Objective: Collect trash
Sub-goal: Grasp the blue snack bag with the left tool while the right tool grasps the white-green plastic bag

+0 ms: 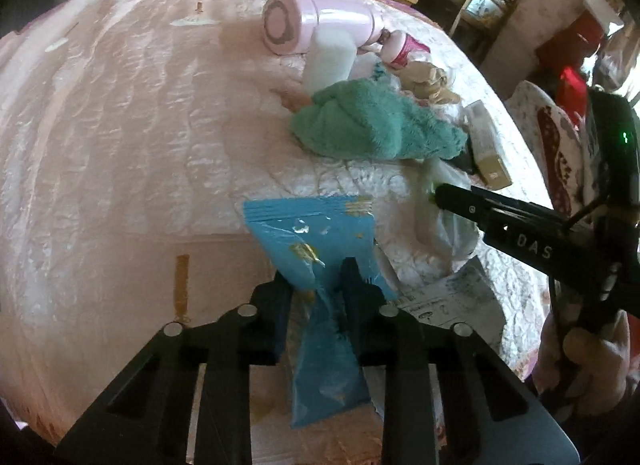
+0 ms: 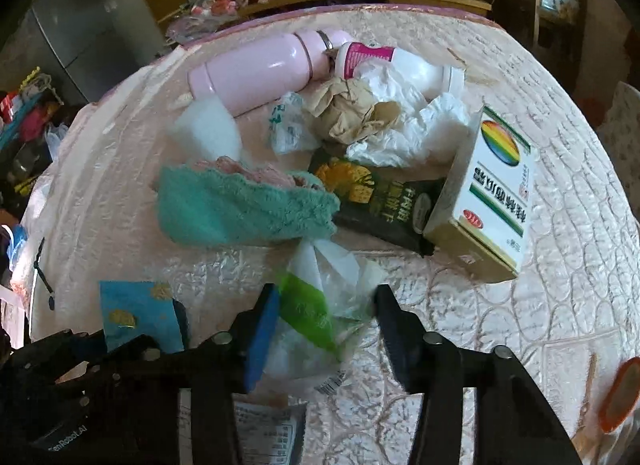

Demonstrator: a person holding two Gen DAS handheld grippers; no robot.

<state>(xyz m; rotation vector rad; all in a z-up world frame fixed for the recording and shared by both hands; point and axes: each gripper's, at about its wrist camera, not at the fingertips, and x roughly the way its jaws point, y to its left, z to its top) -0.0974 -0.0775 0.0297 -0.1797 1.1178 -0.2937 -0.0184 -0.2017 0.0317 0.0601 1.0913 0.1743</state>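
In the left wrist view my left gripper [image 1: 316, 285] is shut on a blue foil pouch [image 1: 308, 233], pinched at its middle, with the top fanning out over the pink quilted cover [image 1: 120, 145]. In the right wrist view my right gripper [image 2: 325, 297] has both pads against a clear plastic bag with a green print [image 2: 308, 305], bunched between its fingers. The same blue pouch [image 2: 136, 313] shows at the lower left of that view. A black finger [image 1: 480, 209] of the right gripper reaches in from the right over the white bag [image 1: 448, 225].
Beyond the grippers lie a teal fluffy cloth [image 2: 240, 209], a pink flask [image 2: 260, 69], a white bottle with a pink label [image 2: 400, 61], crumpled brown paper [image 2: 352, 113], a dark snack packet [image 2: 380, 201] and a white carton [image 2: 492, 193]. Printed paper [image 1: 452, 301] lies under the bag.
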